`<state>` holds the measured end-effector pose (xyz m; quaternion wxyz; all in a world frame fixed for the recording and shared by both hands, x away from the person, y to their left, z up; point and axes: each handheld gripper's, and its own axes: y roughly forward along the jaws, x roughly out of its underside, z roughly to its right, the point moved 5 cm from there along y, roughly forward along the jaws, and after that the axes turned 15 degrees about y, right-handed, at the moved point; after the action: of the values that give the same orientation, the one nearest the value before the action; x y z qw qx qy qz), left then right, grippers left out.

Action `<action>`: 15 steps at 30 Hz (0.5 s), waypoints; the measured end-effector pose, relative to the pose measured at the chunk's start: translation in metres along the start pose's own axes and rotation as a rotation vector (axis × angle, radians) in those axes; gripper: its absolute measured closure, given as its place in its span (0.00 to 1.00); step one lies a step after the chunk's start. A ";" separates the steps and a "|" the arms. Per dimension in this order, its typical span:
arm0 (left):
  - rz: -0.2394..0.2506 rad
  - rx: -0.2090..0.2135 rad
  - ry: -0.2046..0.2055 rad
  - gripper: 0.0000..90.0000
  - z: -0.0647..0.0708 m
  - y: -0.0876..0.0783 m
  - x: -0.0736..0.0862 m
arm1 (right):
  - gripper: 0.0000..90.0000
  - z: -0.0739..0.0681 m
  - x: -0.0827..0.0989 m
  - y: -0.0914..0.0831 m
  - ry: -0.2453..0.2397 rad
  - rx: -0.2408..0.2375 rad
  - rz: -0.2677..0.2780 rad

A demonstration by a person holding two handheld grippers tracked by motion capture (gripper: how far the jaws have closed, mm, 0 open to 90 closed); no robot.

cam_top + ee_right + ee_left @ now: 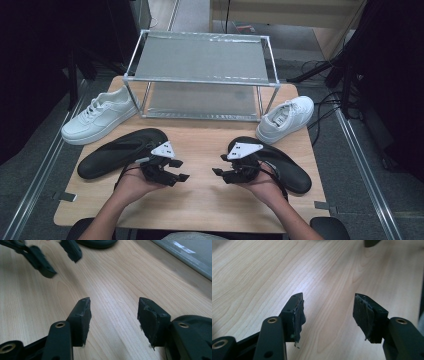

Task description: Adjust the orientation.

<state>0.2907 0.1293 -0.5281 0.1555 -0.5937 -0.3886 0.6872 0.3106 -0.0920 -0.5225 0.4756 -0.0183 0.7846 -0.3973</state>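
Note:
Two black slippers lie on the wooden table [200, 197], one at the left [117, 151] and one at the right [285, 167]. A white sneaker [99, 116] sits at the far left and another [286, 118] at the far right. My left gripper [182, 170] [328, 297] hovers low over bare wood beside the left slipper, jaws open and empty. My right gripper [217, 172] [114, 301] faces it from next to the right slipper [197, 322], also open with nothing between its jaws. The right gripper view catches the left gripper [63, 263] and the left slipper [97, 243] farther off.
A two-shelf metal-framed shoe rack [200, 55] [185, 255] stands at the back of the table between the sneakers. Bare wood lies between the two grippers and along the front edge. Dark equipment and cables surround the table on the floor.

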 end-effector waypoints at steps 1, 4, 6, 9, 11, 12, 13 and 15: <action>0.021 -0.015 -0.018 0.46 -0.003 -0.006 0.001 | 0.55 0.001 0.000 0.000 0.004 -0.001 0.000; 0.030 -0.025 -0.032 0.46 -0.007 -0.011 0.003 | 0.56 0.004 0.000 0.001 0.019 -0.010 -0.008; 0.027 -0.025 -0.031 0.46 -0.008 -0.012 0.004 | 0.56 0.005 0.001 0.002 0.023 -0.013 -0.013; 0.016 -0.039 -0.038 0.44 -0.011 -0.016 0.007 | 0.59 0.006 0.003 0.004 0.025 -0.016 -0.038; 0.022 -0.038 -0.046 0.44 -0.013 -0.018 0.008 | 0.60 0.007 0.003 0.004 0.019 -0.016 -0.035; 0.018 -0.037 -0.050 0.44 -0.014 -0.019 0.009 | 0.61 0.007 0.003 0.004 0.013 -0.014 -0.029; 0.020 -0.034 -0.056 0.44 -0.015 -0.020 0.009 | 0.61 0.007 0.003 0.003 0.003 -0.011 -0.026; 0.014 -0.031 -0.064 0.44 -0.016 -0.021 0.011 | 0.61 0.008 0.004 0.002 0.002 0.005 -0.024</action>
<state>0.2977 0.1560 -0.5200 0.1287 -0.5767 -0.3999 0.7007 0.3156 -0.0970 -0.5286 0.4703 -0.0259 0.7836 -0.4051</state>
